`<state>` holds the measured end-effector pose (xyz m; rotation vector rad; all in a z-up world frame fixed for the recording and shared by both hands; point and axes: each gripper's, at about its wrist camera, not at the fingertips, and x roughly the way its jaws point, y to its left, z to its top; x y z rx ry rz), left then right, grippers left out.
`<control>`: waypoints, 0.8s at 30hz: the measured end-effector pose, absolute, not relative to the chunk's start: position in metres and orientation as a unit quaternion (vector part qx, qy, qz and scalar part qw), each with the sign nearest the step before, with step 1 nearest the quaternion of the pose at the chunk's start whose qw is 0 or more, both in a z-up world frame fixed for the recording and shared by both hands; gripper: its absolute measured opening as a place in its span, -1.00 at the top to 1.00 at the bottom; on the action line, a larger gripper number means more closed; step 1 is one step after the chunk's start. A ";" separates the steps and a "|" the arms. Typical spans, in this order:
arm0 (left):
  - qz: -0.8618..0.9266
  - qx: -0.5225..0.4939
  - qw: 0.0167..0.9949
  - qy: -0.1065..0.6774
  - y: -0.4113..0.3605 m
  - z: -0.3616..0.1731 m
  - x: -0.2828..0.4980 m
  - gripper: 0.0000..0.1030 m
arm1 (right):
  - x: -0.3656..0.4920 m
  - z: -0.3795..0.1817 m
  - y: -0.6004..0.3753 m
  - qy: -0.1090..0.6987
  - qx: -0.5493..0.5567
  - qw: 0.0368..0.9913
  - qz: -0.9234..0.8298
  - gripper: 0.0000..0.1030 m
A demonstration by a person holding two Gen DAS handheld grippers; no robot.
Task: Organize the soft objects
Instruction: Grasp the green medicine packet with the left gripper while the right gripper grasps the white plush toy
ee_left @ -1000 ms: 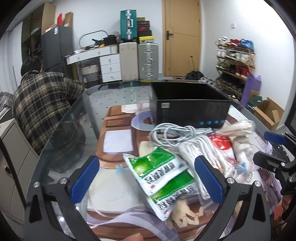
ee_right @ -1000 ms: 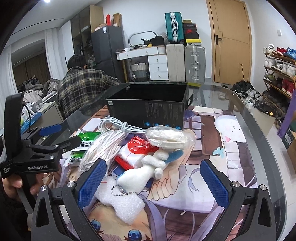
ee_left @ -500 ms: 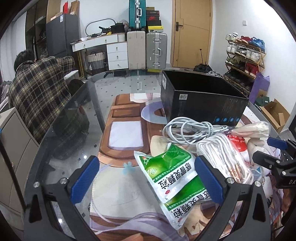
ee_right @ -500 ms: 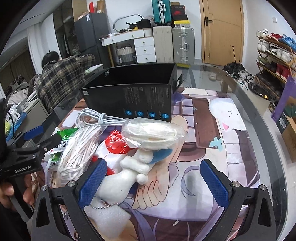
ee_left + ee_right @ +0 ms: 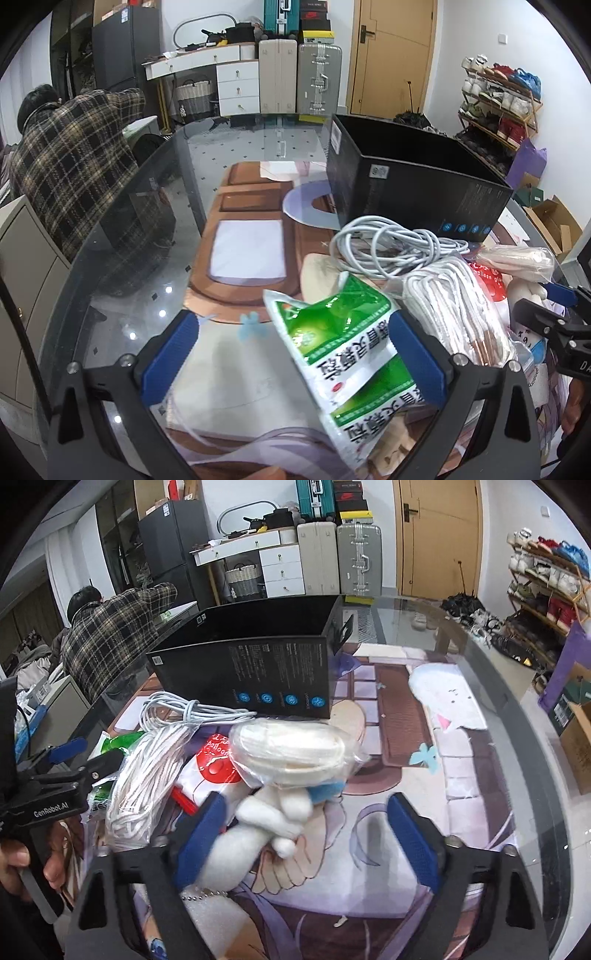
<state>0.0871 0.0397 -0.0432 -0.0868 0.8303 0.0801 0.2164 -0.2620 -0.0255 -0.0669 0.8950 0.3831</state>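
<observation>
A pile of soft items lies on the glass table in front of an open black box [image 5: 413,177] [image 5: 258,672]. Green sachets [image 5: 340,339] lie between the fingers of my open left gripper [image 5: 295,354]. Beside them are a bagged white cord bundle [image 5: 454,310] [image 5: 144,771] and a grey cable coil [image 5: 388,247] [image 5: 177,710]. My open right gripper [image 5: 306,834] straddles a white plush toy [image 5: 258,827], with a bagged cream roll [image 5: 291,749] and a red-printed packet [image 5: 214,760] just beyond. Neither gripper holds anything.
A printed mat [image 5: 406,775] covers the table under the glass. A person in a plaid shirt [image 5: 74,162] sits at the far left. Suitcases [image 5: 295,74], a desk and a shoe rack [image 5: 498,103] stand behind. The left gripper [image 5: 55,775] shows in the right view.
Both grippers have moved forward and down toward the pile. The sachets now lie between the left fingers, and the plush toy between the right fingers. Both stay open.
</observation>
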 end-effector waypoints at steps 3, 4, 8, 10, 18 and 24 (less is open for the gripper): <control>0.041 -0.037 0.909 0.413 0.037 -0.046 0.090 -1.00 | 0.214 -0.026 -0.256 0.428 -0.042 0.883 0.186 -0.55; 0.039 -0.038 0.908 0.416 0.037 -0.047 0.091 -1.00 | 0.214 -0.027 -0.255 0.428 -0.044 0.883 0.188 -0.52; 0.037 -0.039 0.904 0.425 0.038 -0.048 0.094 -1.00 | 0.211 -0.029 -0.254 0.429 -0.045 0.880 0.198 -0.20; 0.037 -0.041 0.903 0.426 0.039 -0.049 0.093 -0.99 | 0.210 -0.031 -0.256 0.428 -0.040 0.880 0.204 -0.13; 0.032 -0.041 0.906 0.419 0.038 -0.048 0.089 -0.18 | 0.206 -0.030 -0.260 0.427 -0.030 0.878 0.214 0.10; 0.002 -0.061 0.911 0.408 0.041 -0.044 0.082 0.34 | 0.201 -0.029 -0.263 0.423 -0.028 0.879 0.219 0.19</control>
